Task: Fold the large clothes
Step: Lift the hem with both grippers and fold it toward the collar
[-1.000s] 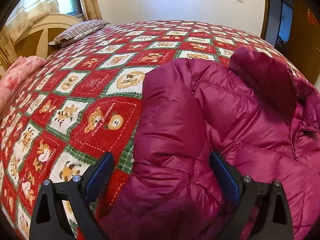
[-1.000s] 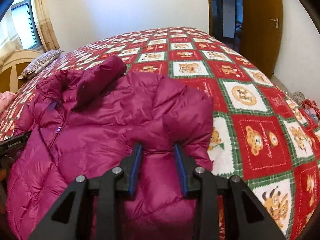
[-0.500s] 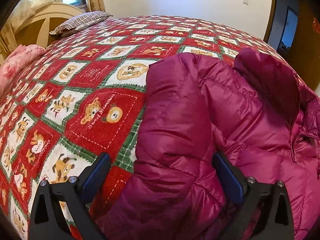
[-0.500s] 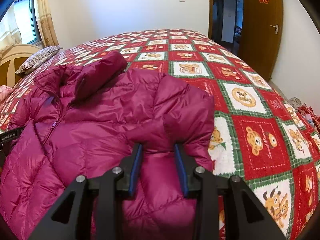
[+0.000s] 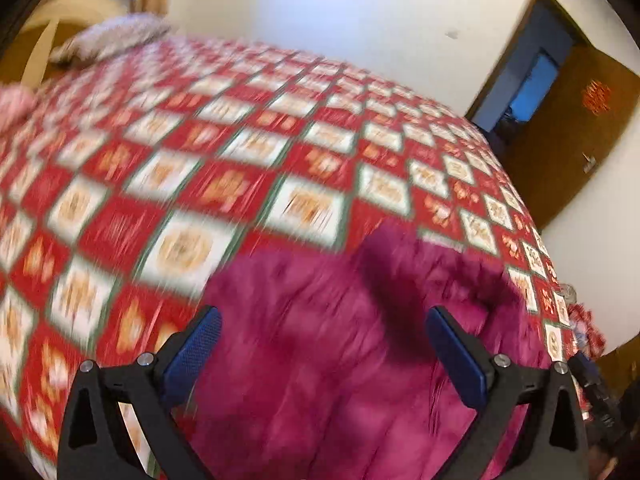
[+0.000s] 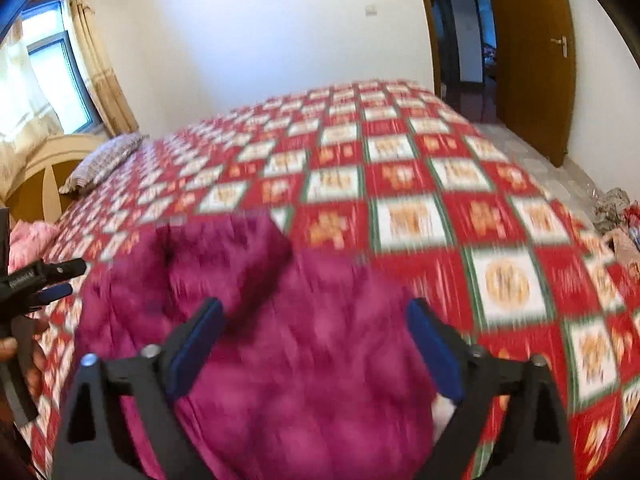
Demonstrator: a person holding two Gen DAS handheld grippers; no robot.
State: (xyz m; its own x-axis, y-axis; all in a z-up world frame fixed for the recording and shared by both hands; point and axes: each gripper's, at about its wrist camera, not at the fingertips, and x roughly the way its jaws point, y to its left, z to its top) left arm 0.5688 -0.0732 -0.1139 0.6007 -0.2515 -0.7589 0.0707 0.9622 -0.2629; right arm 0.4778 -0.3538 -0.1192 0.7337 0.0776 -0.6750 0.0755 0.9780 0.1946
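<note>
opening right tool [image 6: 314, 346] and gaping left tool [image 5: 322, 350] above jacket [image 5: 340, 360]; writing seemingly illegible.

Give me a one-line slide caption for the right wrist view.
Right gripper, jaws opening wide with nothing pinched, above a magenta down jacket lying on a red teddy-bear quilt.

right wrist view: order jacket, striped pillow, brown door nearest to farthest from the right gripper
1. Magenta puffer jacket: right under the right gripper, lying on the bed between its opening jaws, not gripped.
2. Striped pillow: far left, at the headboard.
3. Brown door: upper right, beyond the bed's far corner.
</note>
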